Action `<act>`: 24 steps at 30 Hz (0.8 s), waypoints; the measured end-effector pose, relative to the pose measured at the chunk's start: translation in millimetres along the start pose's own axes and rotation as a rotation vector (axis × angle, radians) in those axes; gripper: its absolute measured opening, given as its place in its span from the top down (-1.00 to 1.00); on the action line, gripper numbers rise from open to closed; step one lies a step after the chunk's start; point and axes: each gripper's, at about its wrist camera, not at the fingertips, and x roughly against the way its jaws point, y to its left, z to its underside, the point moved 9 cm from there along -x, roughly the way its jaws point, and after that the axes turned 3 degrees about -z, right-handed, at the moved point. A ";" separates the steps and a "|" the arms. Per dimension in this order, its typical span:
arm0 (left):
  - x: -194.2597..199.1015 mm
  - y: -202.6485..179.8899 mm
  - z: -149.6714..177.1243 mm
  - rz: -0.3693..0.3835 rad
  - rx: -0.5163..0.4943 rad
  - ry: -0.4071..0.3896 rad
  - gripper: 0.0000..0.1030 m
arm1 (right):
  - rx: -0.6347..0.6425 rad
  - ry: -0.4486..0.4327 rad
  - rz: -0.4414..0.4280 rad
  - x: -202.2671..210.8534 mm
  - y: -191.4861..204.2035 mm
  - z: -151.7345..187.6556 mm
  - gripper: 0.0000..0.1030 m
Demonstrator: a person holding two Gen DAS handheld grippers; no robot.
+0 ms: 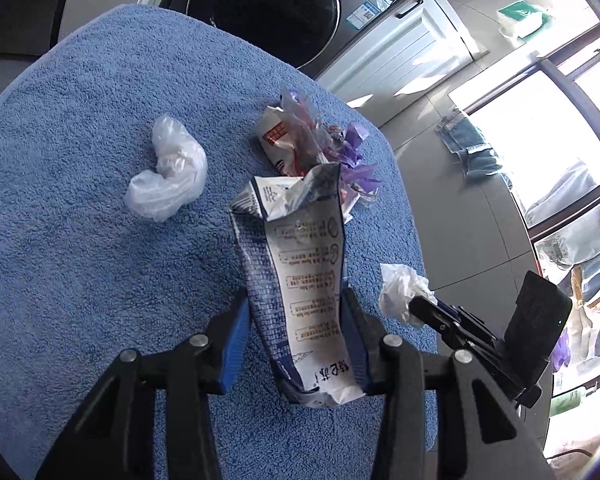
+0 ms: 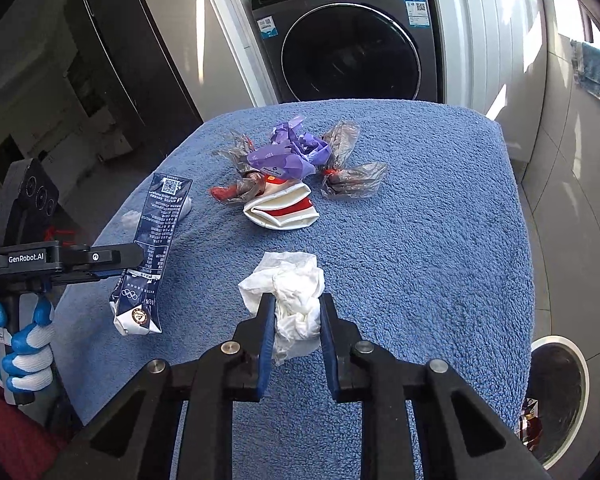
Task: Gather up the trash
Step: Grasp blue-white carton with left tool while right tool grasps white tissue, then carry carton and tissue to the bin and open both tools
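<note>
Firstly, far left on the blue-towelled desk [image 1: 80, 128]: crumpled clear plastic bag [image 1: 167, 170], lying loose, well apart from either tool.

Left tool [image 1: 296, 312]: clamped on a flattened blue-and-white carton [image 1: 300, 280], blue pads pressing both sides of its lower half. Carton upright, torn top open, lifted clear of the towel as seen from the right wrist view [image 2: 148, 252]. Gloved hand [image 2: 24, 344], blue and white, wrapped round the tool's handle; red sleeve below it.

Centre, far side of desk: loose heap of trash. Purple plastic wrapper [image 2: 288, 156] on top, clear crumpled wrappers [image 2: 348, 176] with red ties on both sides of it, squashed red-and-white paper cup [image 2: 282, 210] at the near edge of the heap. Same heap visible just beyond the carton's top in the left wrist view, purple wrapper [image 1: 352, 148] to the right.

Right tool [image 2: 296, 312]: closed on a crumpled white tissue [image 2: 288, 292], pads pinching its near part, bulk of the tissue bulging forward past the fingertips. Whether the tissue touches the towel cannot be told. Same tissue [image 1: 400, 288] at the tip of the right tool [image 1: 420, 308] in the left wrist view, near the desk's right edge.

Beyond the desk: dark front-loading washing machine [image 2: 352, 40], door shut. Near right, on the floor: round white-rimmed bin [image 2: 564, 396], dark inside.
</note>
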 end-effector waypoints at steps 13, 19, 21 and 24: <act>70.3 -14.3 6.9 0.086 -0.082 -0.109 0.20 | 0.015 -0.106 0.054 60.7 24.9 2.4 0.61; 74.2 -51.9 0.2 0.127 -0.153 -0.104 0.20 | -0.015 -0.162 0.085 85.8 8.1 4.3 0.61; 69.7 -67.3 -2.3 0.141 -0.174 -0.093 0.20 | -0.030 -0.181 0.104 96.5 -1.4 6.9 0.61; 61.4 -89.7 -2.7 0.155 -0.211 -0.072 0.20 | -0.059 -0.205 0.141 112.6 -21.8 12.8 0.61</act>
